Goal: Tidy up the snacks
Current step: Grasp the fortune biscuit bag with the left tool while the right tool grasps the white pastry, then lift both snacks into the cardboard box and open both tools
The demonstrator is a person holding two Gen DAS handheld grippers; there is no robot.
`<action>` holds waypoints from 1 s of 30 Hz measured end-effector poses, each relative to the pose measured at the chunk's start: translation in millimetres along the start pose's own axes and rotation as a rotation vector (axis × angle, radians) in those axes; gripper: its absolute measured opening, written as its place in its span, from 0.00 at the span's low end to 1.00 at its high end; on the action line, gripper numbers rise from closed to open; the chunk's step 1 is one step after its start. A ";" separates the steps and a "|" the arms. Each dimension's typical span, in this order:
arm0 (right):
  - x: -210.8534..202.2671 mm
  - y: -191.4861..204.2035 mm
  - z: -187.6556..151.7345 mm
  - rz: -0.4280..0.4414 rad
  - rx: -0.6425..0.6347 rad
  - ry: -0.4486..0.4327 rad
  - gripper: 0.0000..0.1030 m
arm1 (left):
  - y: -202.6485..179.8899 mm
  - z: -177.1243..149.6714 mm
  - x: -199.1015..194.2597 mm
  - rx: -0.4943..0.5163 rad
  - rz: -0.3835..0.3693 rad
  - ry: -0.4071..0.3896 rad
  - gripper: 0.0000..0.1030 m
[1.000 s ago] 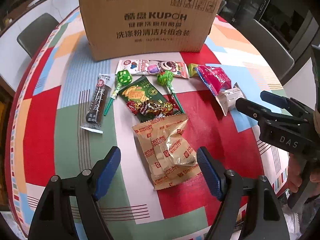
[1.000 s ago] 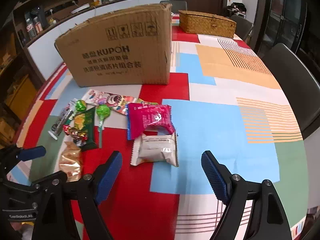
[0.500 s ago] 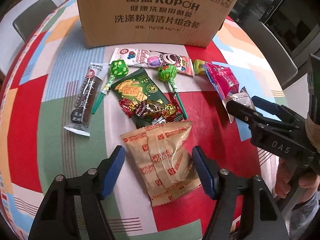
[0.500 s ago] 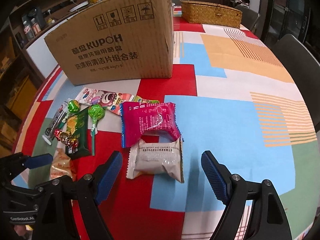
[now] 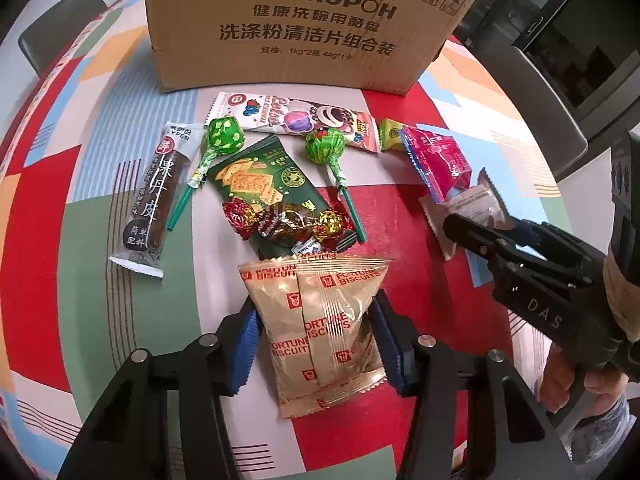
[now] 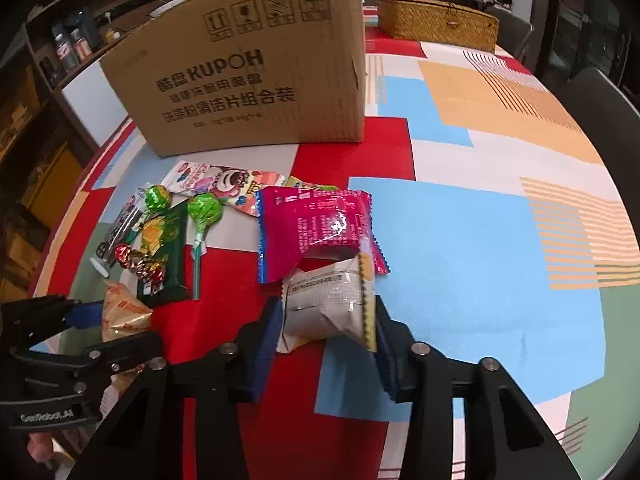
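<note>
Left wrist view showed a dark bar (image 5: pixel 150 204) marked LYFEN, then the gold packet (image 5: pixel 320 328) printed FORTUNE BISCUITS, clamped between the left gripper (image 5: pixel 316 338) pads on the table (image 5: pixel 60 280). Behind stood a cardboard box (image 5: pixel 304 28) reading KUPOH. Rightward, the right gripper (image 6: pixel 324 342) squeezed a white packet (image 6: pixel 328 304) beneath a pink packet (image 6: pixel 316 228).

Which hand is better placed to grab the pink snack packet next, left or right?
Right. The pink packet lies just ahead of the right gripper, touching the white packet it has closed on. The left gripper is shut on the Fortune Biscuits bag, farther away.
</note>
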State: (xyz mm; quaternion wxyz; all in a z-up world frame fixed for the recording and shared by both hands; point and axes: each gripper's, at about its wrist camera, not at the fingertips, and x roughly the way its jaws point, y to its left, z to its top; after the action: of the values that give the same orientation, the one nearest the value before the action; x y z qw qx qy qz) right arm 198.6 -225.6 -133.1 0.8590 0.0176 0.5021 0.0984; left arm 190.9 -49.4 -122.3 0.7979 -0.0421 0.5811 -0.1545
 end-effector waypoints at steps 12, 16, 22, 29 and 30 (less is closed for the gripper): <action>-15.8 16.9 -15.4 0.034 -0.037 0.013 0.39 | -4.0 -7.3 -9.1 0.013 -0.032 -0.022 0.35; -25.2 22.7 -15.2 0.037 -0.047 -0.006 0.39 | -6.5 -8.3 -17.2 0.023 -0.028 -0.050 0.35; -38.1 29.3 -11.0 0.048 -0.055 -0.030 0.39 | -8.3 -8.4 -33.9 0.035 -0.025 -0.099 0.35; -54.9 36.3 -4.2 0.047 -0.079 -0.084 0.39 | -8.9 -5.3 -53.5 0.047 -0.013 -0.160 0.35; -57.2 37.1 -3.2 0.048 -0.081 -0.092 0.39 | -9.9 -4.8 -55.7 0.048 -0.014 -0.168 0.35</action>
State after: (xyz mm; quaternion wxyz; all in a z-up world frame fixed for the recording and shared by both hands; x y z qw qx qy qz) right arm 163.0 -200.2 -80.7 0.8786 -0.0007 0.4572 0.1383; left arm 169.0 -41.8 -70.5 0.8434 -0.0396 0.5081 -0.1699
